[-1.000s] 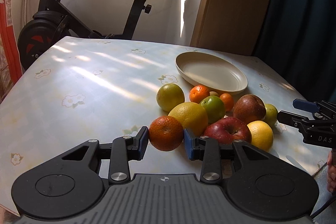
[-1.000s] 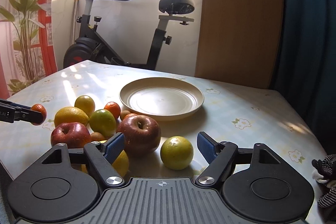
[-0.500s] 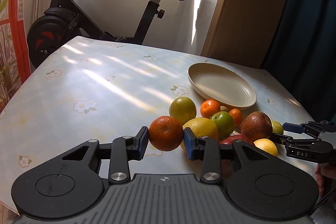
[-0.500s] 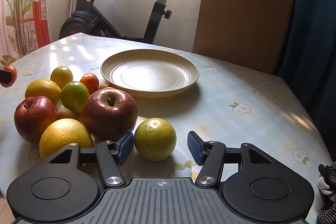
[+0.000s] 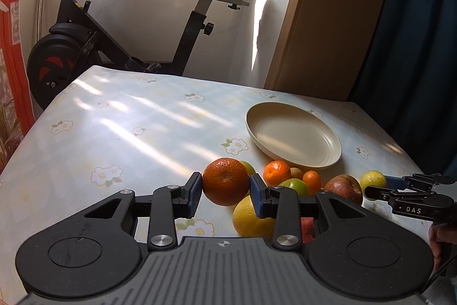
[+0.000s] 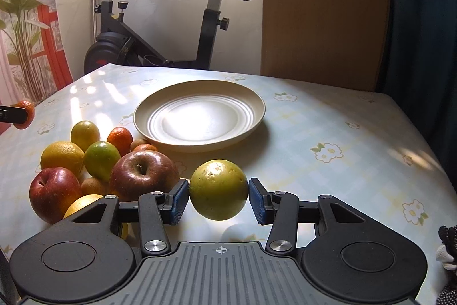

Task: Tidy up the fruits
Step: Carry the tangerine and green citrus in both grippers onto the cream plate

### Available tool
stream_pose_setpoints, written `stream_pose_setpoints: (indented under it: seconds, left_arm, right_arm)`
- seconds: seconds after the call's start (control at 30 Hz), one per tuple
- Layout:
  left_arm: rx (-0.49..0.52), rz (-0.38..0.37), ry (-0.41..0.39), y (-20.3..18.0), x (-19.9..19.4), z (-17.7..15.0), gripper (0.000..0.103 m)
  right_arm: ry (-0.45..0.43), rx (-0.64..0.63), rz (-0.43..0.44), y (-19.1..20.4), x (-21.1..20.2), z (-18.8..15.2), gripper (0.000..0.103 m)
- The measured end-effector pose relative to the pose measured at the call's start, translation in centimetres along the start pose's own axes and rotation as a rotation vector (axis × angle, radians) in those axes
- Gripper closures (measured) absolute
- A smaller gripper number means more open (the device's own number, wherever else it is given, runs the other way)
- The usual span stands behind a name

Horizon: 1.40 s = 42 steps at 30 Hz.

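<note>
- Round deep-orange fruit [image 5: 225, 181] with dimpled skin, held between blue rubber pads [image 5: 195, 193] on black plastic fingers.
- Round yellow-green fruit [image 6: 218, 189], speckled brown, between matching blue pads [image 6: 179, 201].
- Plain cream round plate [image 6: 258, 107] with faint concentric rings.
- Pale blue-and-cream checked tablecloth [image 6: 328, 116] printed with white, yellow-centred flowers.
- Left of the plate: dark red apple [image 6: 142, 172], brighter red apple [image 6: 54, 190], yellow citrus [image 6: 61, 157], green-orange fruit [image 6: 101, 160], small orange mandarin [image 6: 120, 137].
- Behind the plate: black exercise bike [image 6: 148, 45] with a red-marked wheel.
</note>
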<state>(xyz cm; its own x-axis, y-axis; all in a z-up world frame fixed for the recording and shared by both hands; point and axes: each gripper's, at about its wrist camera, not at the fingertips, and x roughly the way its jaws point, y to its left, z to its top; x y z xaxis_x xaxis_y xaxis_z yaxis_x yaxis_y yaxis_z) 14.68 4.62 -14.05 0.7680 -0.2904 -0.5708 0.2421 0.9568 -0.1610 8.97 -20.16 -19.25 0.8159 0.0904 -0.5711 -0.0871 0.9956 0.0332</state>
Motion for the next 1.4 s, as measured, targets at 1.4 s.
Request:
stream_pose_setpoints:
  seconds: [1.4]
  left_arm:
    - [0.161, -0.176, 0.221, -3.6, 22.8, 9.5, 0.065]
  right_arm:
    - [0.009, -0.207, 0.152, -3.0, 18.5, 10.7, 0.06]
